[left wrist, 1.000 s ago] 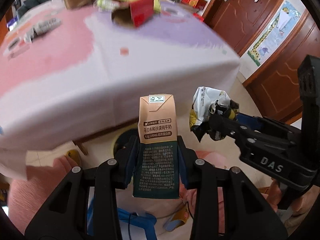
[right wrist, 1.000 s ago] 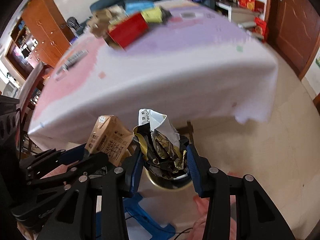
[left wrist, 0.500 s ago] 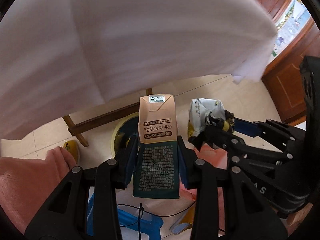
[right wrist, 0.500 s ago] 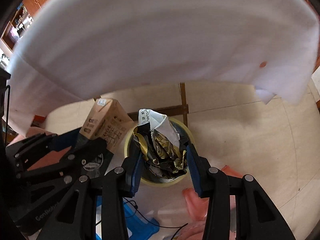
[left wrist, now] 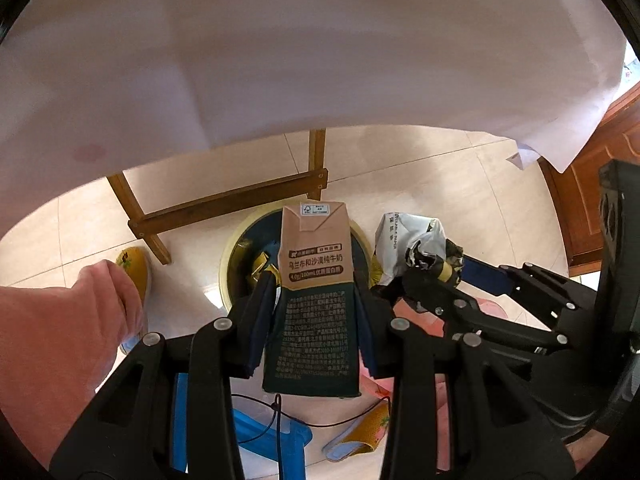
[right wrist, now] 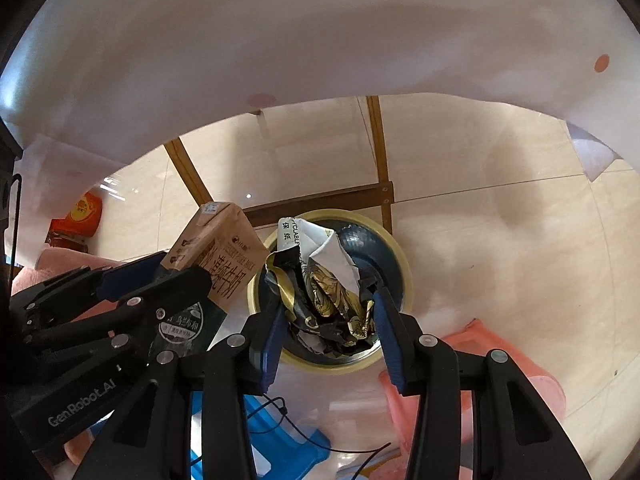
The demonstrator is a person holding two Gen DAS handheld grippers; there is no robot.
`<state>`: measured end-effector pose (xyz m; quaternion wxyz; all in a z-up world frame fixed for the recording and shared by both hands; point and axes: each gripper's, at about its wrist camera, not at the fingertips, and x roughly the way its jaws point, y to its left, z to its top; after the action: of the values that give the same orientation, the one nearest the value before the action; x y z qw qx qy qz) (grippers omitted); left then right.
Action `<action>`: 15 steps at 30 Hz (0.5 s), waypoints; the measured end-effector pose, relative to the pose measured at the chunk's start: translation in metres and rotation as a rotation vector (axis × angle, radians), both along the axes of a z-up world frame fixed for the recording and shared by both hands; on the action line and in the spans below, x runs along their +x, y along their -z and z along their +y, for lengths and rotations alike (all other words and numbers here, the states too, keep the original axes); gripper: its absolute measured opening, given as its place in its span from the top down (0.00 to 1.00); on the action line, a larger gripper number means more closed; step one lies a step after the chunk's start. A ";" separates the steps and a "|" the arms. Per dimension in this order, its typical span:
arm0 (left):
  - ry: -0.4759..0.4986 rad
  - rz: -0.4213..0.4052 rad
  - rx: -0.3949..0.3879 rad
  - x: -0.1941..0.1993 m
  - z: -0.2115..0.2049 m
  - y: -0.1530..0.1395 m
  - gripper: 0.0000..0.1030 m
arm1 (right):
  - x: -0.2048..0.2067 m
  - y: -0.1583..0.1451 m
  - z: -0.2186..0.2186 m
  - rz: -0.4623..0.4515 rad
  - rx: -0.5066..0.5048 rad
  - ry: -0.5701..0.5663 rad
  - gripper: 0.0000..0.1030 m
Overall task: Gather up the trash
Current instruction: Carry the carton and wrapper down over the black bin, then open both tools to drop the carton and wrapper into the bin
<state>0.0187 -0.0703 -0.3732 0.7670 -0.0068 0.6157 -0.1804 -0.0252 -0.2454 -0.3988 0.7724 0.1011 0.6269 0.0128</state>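
My left gripper (left wrist: pixel 314 312) is shut on a brown and dark green milk carton (left wrist: pixel 314 280) and holds it upright over a round bin with a yellow rim (left wrist: pixel 230 252) on the floor. My right gripper (right wrist: pixel 326 316) is shut on a crumpled white, black and gold wrapper (right wrist: pixel 320 276) right above the same bin (right wrist: pixel 400 256). In the left wrist view the wrapper (left wrist: pixel 408 240) and right gripper sit just to the right of the carton. In the right wrist view the carton (right wrist: pixel 220 252) sits to the left.
A white tablecloth (left wrist: pixel 280 60) hangs overhead, with wooden table legs (left wrist: pixel 224 200) behind the bin. A blue stool (left wrist: pixel 260 436), a black cable, slippers (left wrist: pixel 134 264) and pink-clad legs (left wrist: pixel 60 340) are around the bin on the tiled floor.
Both grippers have dropped from table height to below the tablecloth edge and come closer over the bin. Each still holds its item.
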 end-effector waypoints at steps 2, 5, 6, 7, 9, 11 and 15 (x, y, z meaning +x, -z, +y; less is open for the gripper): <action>0.001 0.011 0.004 0.002 0.000 0.003 0.67 | 0.002 0.004 -0.002 -0.003 0.001 0.007 0.58; 0.002 0.016 0.010 0.004 -0.003 0.007 0.65 | 0.004 0.009 -0.005 0.002 0.009 0.022 0.58; 0.000 0.014 0.013 0.004 -0.003 0.007 0.62 | 0.005 0.011 -0.006 0.003 0.007 0.028 0.57; -0.004 0.014 0.016 0.004 -0.002 0.008 0.55 | 0.006 0.012 -0.007 0.004 0.002 0.034 0.56; -0.016 0.018 0.027 0.005 0.001 0.010 0.42 | 0.004 0.016 -0.007 0.005 0.002 0.045 0.55; -0.028 0.020 0.024 0.007 0.004 0.010 0.34 | 0.002 0.022 -0.007 0.004 0.008 0.047 0.54; -0.041 0.020 0.027 0.007 0.010 0.012 0.34 | 0.000 0.016 -0.003 0.004 0.016 0.038 0.53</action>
<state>0.0253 -0.0601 -0.3854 0.7644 -0.0111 0.6254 -0.1562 -0.0248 -0.2487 -0.4153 0.7703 0.1191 0.6265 0.0029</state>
